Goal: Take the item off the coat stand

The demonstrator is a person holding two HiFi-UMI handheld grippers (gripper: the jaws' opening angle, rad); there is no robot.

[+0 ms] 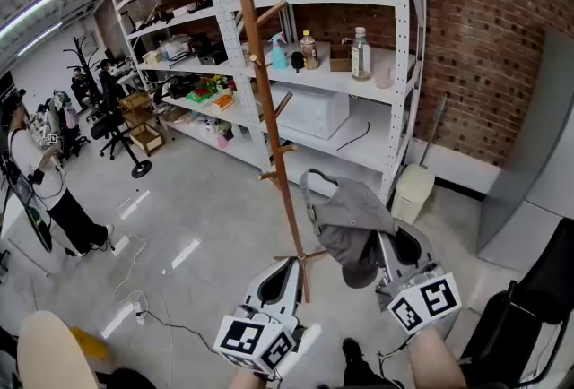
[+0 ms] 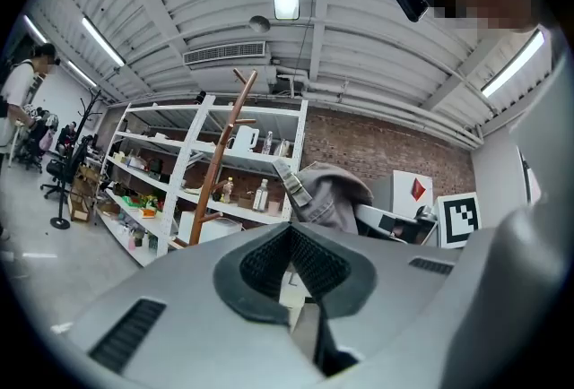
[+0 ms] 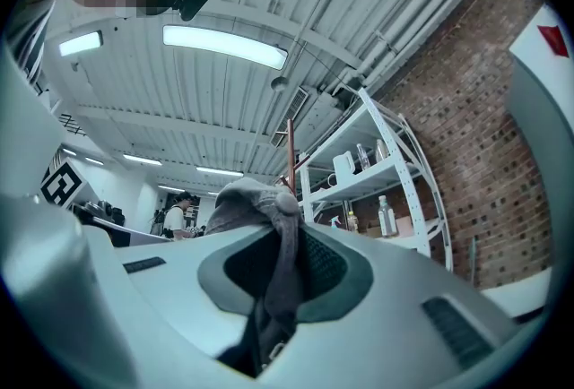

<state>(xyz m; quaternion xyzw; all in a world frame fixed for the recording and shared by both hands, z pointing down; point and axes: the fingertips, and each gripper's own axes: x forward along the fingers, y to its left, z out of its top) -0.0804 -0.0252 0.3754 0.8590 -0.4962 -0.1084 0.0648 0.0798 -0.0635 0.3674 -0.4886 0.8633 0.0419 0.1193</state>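
A tall wooden coat stand (image 1: 269, 109) rises from the floor just ahead of me, with bare pegs along its pole. Right of the pole, clear of the pegs, my right gripper (image 1: 395, 242) holds a grey cap (image 1: 352, 215). In the right gripper view the cap's fabric (image 3: 256, 203) is pinched between the jaws of the right gripper (image 3: 285, 263) and hangs down through them. My left gripper (image 1: 284, 271) sits lower, near the stand's base, shut with nothing in it. The left gripper view shows the left gripper (image 2: 292, 278) closed, with the cap (image 2: 330, 195) and the stand (image 2: 224, 154) beyond.
White metal shelving (image 1: 399, 64) with bottles, a kettle and a microwave stands behind the stand against a brick wall (image 1: 489, 29). A white bin (image 1: 413, 192) sits by its foot. A person (image 1: 40, 172) stands far left. A black chair (image 1: 529, 315) is at the right, and cables (image 1: 143, 306) lie on the floor.
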